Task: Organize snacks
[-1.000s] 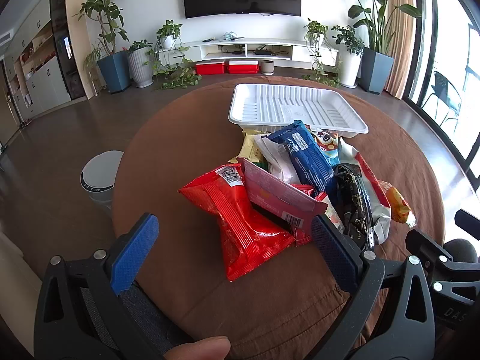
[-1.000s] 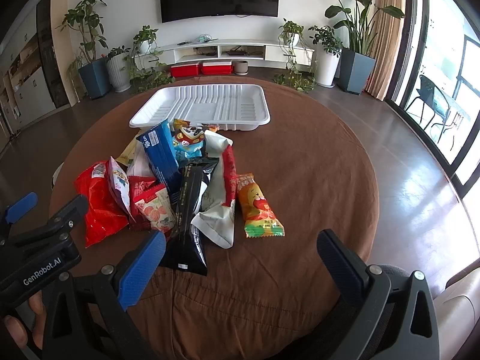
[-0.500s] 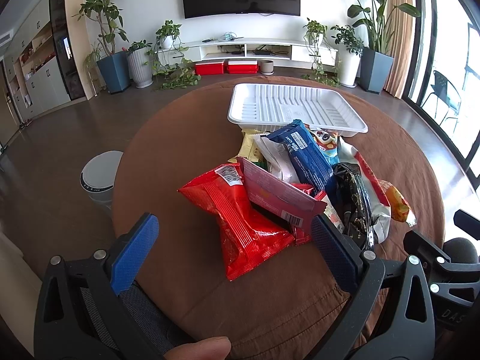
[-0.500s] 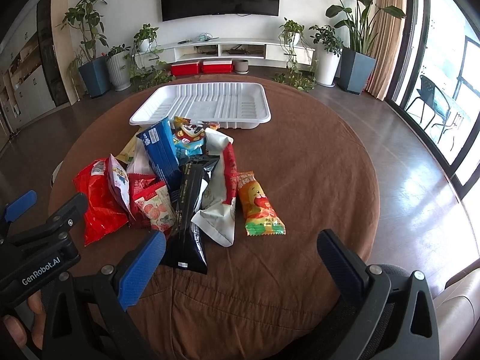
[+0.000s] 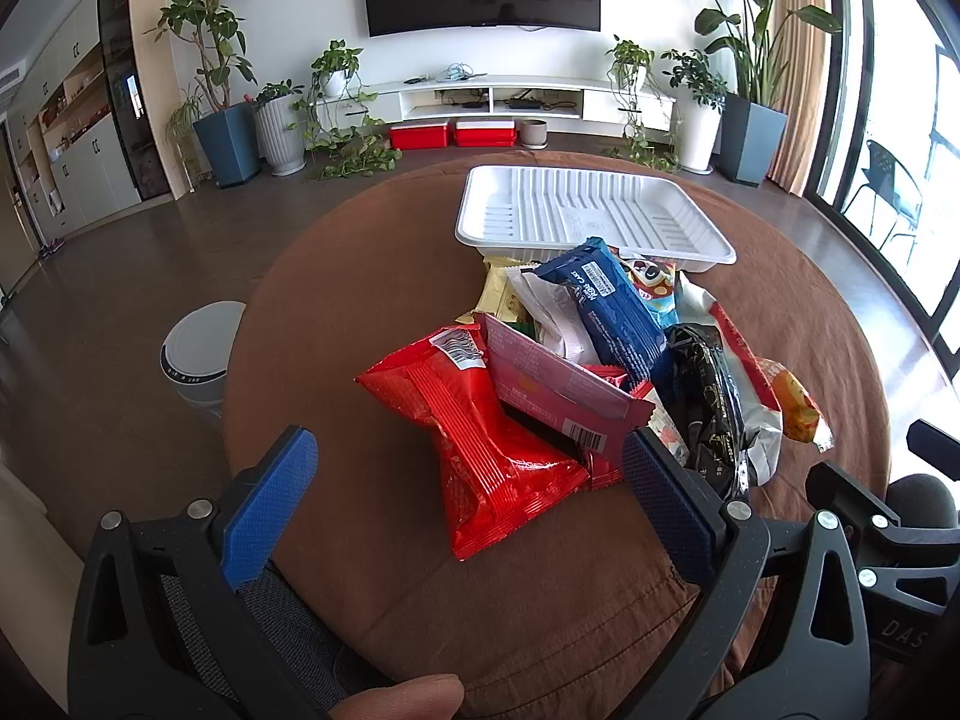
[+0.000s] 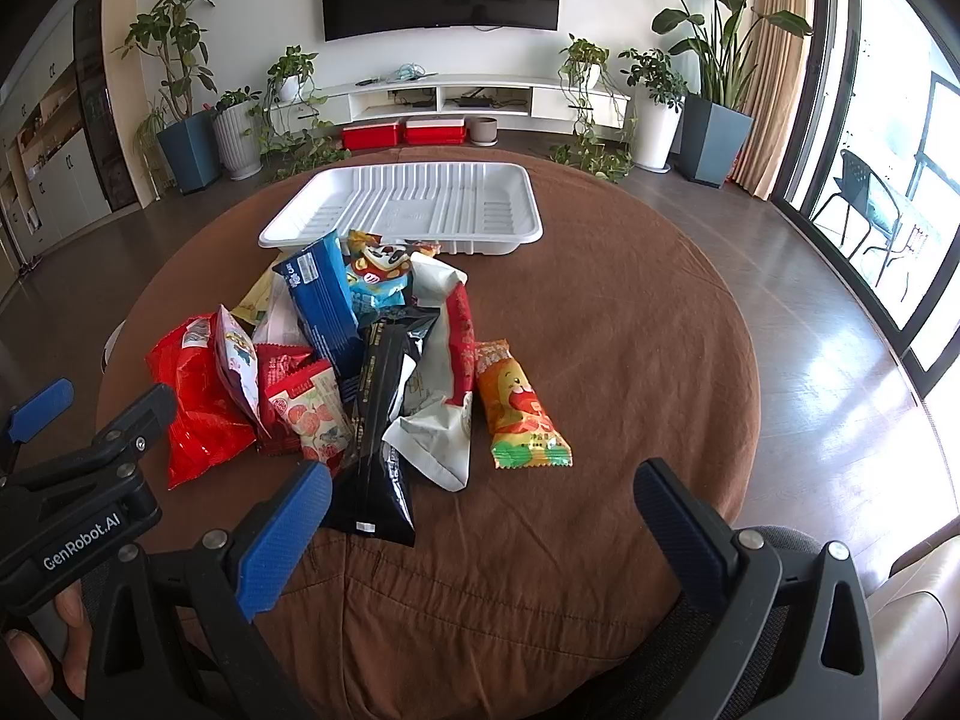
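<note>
A pile of snack packs lies on the round brown table [image 5: 336, 312]: a red bag [image 5: 486, 450] [image 6: 198, 408], a pink pack [image 5: 552, 384], a blue pack [image 5: 612, 312] [image 6: 324, 300], a black pack [image 5: 708, 402] [image 6: 378, 420], a white and red pack [image 6: 444, 384] and an orange pack [image 6: 516, 408]. An empty white tray [image 5: 594, 210] [image 6: 414, 204] stands behind the pile. My left gripper [image 5: 468, 480] is open, just short of the red bag. My right gripper [image 6: 480, 510] is open, near the black and orange packs. Both are empty.
A white round bin [image 5: 198, 354] stands on the floor left of the table. Potted plants [image 6: 186, 138], a low TV shelf [image 6: 444, 96] and red boxes [image 6: 402, 132] line the far wall. Windows [image 6: 888, 150] are on the right. A cushioned seat [image 6: 912, 600] is at the lower right.
Almost nothing has changed. Both grippers stay open and hold nearly the same spot, with only a slight drift of the views.
</note>
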Motion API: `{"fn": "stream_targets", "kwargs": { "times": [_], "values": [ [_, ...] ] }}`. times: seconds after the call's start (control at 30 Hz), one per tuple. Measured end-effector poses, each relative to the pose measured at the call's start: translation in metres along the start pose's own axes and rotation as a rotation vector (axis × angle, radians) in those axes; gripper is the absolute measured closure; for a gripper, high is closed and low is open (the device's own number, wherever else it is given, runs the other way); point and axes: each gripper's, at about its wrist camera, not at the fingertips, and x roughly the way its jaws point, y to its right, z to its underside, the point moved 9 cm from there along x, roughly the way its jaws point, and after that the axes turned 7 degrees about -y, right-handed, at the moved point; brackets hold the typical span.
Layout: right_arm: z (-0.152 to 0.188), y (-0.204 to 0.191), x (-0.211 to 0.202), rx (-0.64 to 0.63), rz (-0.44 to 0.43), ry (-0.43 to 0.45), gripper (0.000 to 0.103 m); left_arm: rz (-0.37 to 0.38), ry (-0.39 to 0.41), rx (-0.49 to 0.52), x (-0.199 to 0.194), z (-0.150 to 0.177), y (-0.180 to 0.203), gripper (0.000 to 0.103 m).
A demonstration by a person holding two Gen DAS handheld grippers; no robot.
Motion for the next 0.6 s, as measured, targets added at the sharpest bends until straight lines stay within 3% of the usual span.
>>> {"fn": "stream_targets", "kwargs": {
  "times": [0.6],
  "values": [
    [0.0054, -0.0007, 0.0016, -0.001, 0.002, -0.005, 0.000, -0.001, -0.001, 0.000, 0.0001, 0.0001, 0.0001, 0.000]
  ]
}}
